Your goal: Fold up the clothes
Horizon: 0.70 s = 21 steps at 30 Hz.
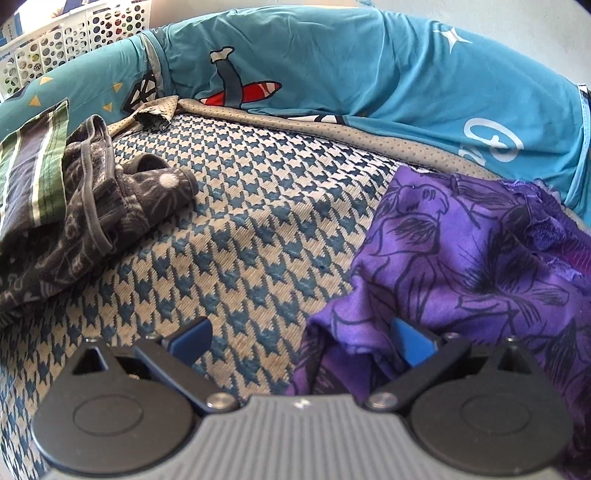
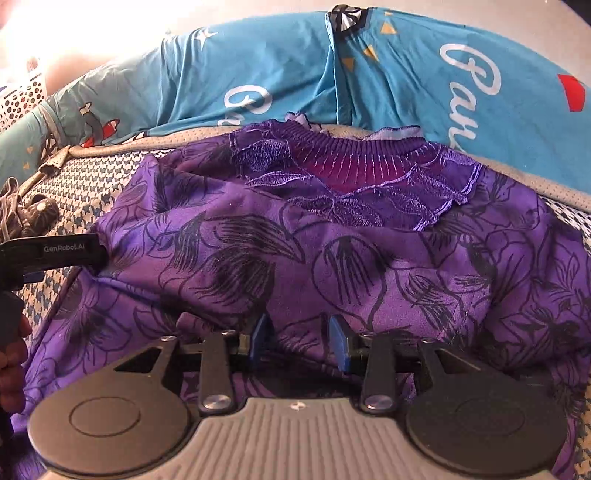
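Left wrist view: we see the left gripper (image 1: 301, 341) with jaws wide apart, one blue finger tucked under the edge of the purple floral top (image 1: 461, 236), nothing clamped. The top lies bunched on the houndstooth mattress (image 1: 258, 221). At the far left a dark patterned garment (image 1: 92, 206) and a striped cloth (image 1: 33, 173) lie loosely heaped, not neatly folded.

Right wrist view: right gripper (image 2: 301, 341) jaws part open over the top's lower body, seemingly gripping nothing. Neckline (image 2: 369, 158) faces away, fabric rumpled; we judge folding unfinished here.

A home bedroom: patterned mattress (image 1: 258, 221), teal bedding (image 1: 332, 66), laundry basket (image 1: 74, 33).
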Available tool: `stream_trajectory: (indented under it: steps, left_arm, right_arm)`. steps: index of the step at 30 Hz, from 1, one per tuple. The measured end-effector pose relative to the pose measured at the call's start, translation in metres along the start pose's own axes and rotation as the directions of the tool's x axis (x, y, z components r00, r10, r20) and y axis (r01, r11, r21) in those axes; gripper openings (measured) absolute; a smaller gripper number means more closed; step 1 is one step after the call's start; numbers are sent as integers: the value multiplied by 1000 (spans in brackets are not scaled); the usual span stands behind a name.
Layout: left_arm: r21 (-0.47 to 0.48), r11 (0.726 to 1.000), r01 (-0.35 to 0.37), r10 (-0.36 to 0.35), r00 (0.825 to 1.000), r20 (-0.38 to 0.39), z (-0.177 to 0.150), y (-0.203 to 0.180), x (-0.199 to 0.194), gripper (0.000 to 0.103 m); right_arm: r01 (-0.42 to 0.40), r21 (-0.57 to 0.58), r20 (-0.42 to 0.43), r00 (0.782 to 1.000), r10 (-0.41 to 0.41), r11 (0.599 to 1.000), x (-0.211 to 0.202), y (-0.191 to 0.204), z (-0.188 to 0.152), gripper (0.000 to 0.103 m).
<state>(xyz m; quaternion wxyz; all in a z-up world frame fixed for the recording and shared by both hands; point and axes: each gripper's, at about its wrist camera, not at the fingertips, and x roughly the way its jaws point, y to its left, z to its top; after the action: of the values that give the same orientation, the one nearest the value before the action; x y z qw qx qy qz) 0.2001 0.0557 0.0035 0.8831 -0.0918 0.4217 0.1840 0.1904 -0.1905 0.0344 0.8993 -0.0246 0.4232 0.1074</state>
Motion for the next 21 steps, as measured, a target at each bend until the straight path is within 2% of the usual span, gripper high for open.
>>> stream_trajectory:
  steps: [9,13,21]
  left_arm:
    - [-18,996,93,-91,994,64,15,-11,-4,103]
    - [29,990,139,-141,987,82,21,-25,-1,103]
    - [101,985,136,-144,987,77,31,-48,21,103]
  right_arm:
    - [-17,34,-6,1000,18,999,0,-5,0,39]
    - [-13,22,-4,1000,13,1000,1,-3,-1,40]
    - [-18,21,-6,1000,18,1000,1,-4,-1,41]
